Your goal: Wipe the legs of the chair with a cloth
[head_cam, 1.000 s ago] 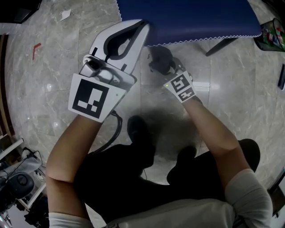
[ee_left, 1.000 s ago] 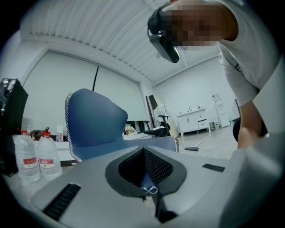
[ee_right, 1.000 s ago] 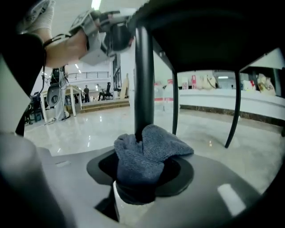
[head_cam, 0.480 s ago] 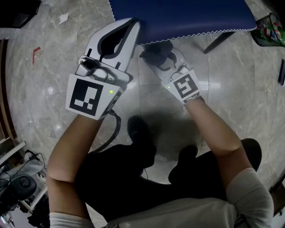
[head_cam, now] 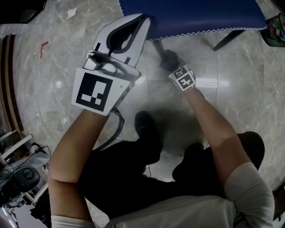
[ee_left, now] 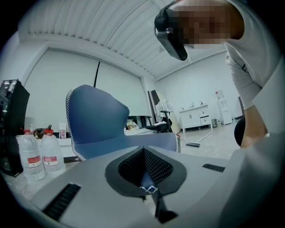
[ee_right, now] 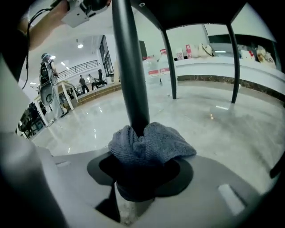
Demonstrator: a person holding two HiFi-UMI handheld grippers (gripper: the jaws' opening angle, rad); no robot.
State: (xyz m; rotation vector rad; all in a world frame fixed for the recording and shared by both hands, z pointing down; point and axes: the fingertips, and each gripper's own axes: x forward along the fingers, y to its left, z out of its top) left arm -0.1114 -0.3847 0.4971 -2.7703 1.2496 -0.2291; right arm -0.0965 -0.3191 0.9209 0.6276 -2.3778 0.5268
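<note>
The blue chair seat (head_cam: 196,13) with white zigzag stitching fills the top of the head view. My left gripper (head_cam: 144,21) is shut on the seat's near edge, and the stitched rim (ee_left: 149,189) shows pinched between its jaws. Below the seat, my right gripper (head_cam: 169,60) is shut on a grey cloth (ee_right: 151,144). The cloth is bunched around the black front chair leg (ee_right: 130,67) and touches it on both sides. Two more black legs (ee_right: 171,62) stand behind it.
The floor is glossy grey marble (head_cam: 249,89). The person's dark shoes (head_cam: 145,127) stand just below the grippers. Two water bottles (ee_left: 41,156) sit left of the chair. A basket (head_cam: 275,27) is at the top right, and cables and gear (head_cam: 20,178) lie at the lower left.
The right gripper with the cloth rose toward the seat half a second ago and now sits lower and farther along the leg. The left gripper has stayed on the seat edge.
</note>
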